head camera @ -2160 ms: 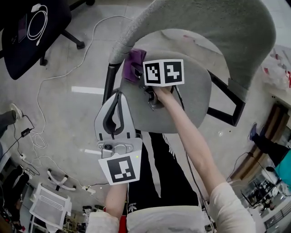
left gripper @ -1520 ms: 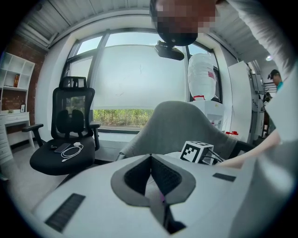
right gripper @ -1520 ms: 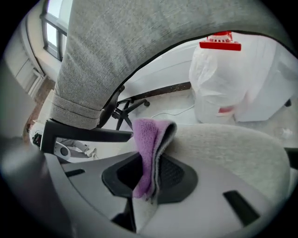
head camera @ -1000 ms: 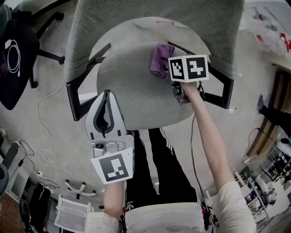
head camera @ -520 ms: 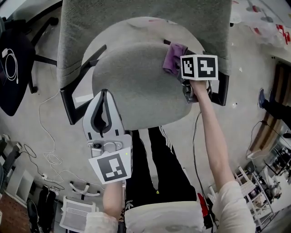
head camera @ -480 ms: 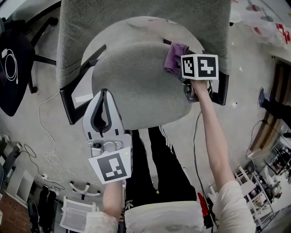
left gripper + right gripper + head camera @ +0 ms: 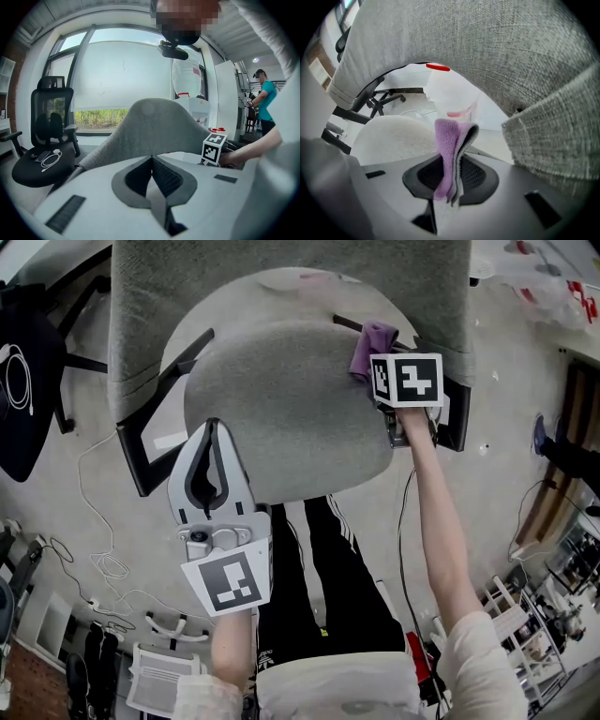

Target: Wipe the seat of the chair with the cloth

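The grey chair seat (image 7: 281, 418) fills the middle of the head view, its backrest (image 7: 281, 282) at the top. A purple cloth (image 7: 373, 341) is at the seat's back right edge, by the backrest. My right gripper (image 7: 377, 360) is shut on it, under the marker cube. In the right gripper view the cloth (image 7: 450, 140) stands folded between the jaws of the right gripper (image 7: 451, 166), with the seat (image 7: 396, 133) to the left. My left gripper (image 7: 214, 432) is shut and holds nothing over the seat's front left edge; its jaws meet in the left gripper view (image 7: 152, 161).
Black armrests flank the seat (image 7: 150, 432) (image 7: 457, 423). The person's legs in black trousers (image 7: 319, 568) stand before the seat. A black office chair (image 7: 23, 381) is at the far left, cables (image 7: 103, 563) lie on the floor, and another person (image 7: 262, 101) stands at the right.
My right gripper has carried the cloth across the back of the seat from its left side to its right edge. The left gripper has stayed at the front left edge.
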The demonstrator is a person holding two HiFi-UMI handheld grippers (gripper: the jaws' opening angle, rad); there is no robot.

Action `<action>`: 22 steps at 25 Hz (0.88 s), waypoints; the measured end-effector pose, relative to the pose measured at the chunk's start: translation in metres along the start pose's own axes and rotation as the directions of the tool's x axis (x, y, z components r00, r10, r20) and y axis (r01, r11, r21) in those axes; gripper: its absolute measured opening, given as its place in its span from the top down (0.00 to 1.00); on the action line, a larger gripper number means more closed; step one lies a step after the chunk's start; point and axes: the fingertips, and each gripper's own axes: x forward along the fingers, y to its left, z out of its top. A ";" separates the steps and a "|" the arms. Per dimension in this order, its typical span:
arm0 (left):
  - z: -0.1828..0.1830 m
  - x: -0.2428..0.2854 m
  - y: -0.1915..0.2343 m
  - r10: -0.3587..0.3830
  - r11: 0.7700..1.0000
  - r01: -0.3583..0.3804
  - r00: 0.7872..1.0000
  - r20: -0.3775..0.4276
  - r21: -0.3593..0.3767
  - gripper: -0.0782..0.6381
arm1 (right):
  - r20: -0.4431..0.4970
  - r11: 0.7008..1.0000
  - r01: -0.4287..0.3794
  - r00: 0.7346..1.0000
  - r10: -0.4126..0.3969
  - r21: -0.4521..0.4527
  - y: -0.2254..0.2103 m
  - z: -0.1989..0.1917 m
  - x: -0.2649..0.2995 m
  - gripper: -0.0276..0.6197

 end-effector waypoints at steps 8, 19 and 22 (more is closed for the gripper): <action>-0.004 -0.008 0.011 0.023 1.000 -0.023 1.000 -0.001 -0.005 0.87 | 0.020 0.997 0.053 0.998 -0.054 0.058 -0.005 -0.003 -0.003 0.82; -0.004 -0.034 0.036 0.090 0.996 -0.089 0.996 0.015 -0.019 0.87 | 0.188 0.958 -0.288 0.940 0.285 -0.010 0.146 0.021 -0.062 0.82; -0.005 -0.045 0.046 0.120 0.993 -0.120 0.993 0.008 -0.008 0.87 | 0.126 0.911 -0.403 0.903 0.412 -0.091 0.217 0.004 -0.061 0.82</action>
